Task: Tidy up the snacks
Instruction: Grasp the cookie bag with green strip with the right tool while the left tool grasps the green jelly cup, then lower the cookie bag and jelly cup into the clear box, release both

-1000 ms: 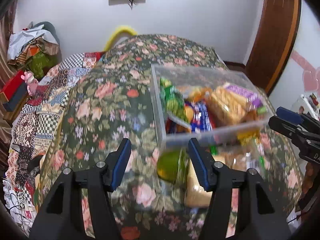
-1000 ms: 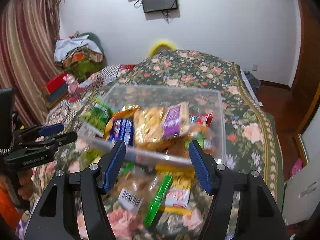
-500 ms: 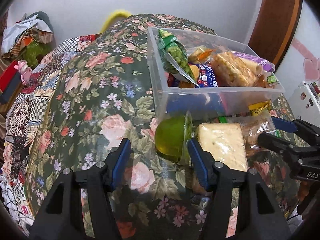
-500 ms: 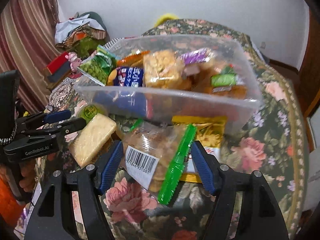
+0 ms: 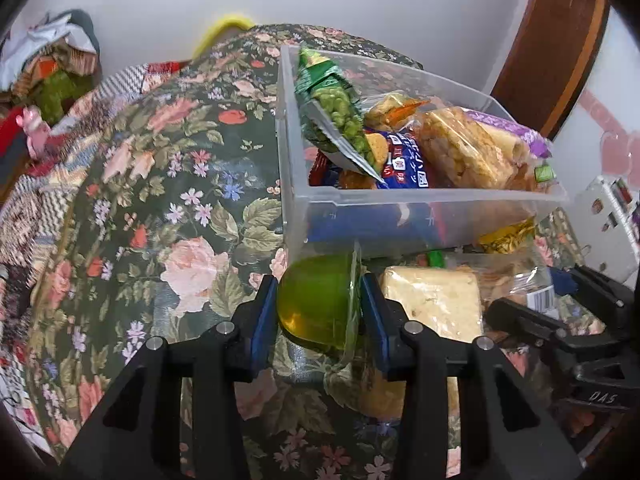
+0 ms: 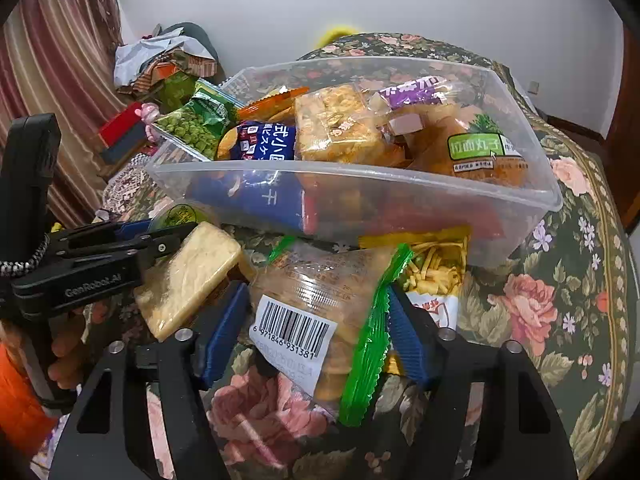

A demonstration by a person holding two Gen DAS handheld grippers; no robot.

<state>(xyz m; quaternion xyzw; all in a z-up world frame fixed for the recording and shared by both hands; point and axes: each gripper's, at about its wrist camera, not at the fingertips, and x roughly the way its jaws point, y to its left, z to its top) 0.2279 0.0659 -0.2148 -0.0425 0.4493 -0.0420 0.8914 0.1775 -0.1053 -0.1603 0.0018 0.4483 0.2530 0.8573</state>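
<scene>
A: Left wrist view. Left gripper (image 5: pixel 320 308) closing around green jelly cup (image 5: pixel 316 304), both blue pads at its sides, cup lying tipped on floral cloth (image 5: pixel 168 208), mouth and lid rim facing right, axis roughly level across the picture. Just in front of clear bin (image 5: pixel 400 204).

B: Bin contents?

A: Well stocked already: green pea bag (image 5: pixel 336 116) standing up at near-left corner, blue biscuit pack (image 5: pixel 404 160), wrapped cracker blocks behind. Pale wafer block (image 5: pixel 432 300) outside, just right of the cup. Right gripper (image 5: pixel 568 320) visible at far right edge.

B: Right wrist view?

A: Right gripper (image 6: pixel 316 320) closing on clear cookie bag (image 6: pixel 316 312) with barcode label and green serrated seams; bag between the pads, pressed on both flanks. Long axis running away from the camera toward the bin wall (image 6: pixel 360 200), barcode end nearest. Yellow snack pack (image 6: pixel 436 268) beneath and beyond, partly tucked under the bin's edge. Left gripper (image 6: pixel 160 236) at left, beside the wafer block (image 6: pixel 188 276).

B: Progress?

A: Judged past halfway. Most snacks binned; at least four still loose on the cloth, two of them in hand, not yet lifted.
</scene>
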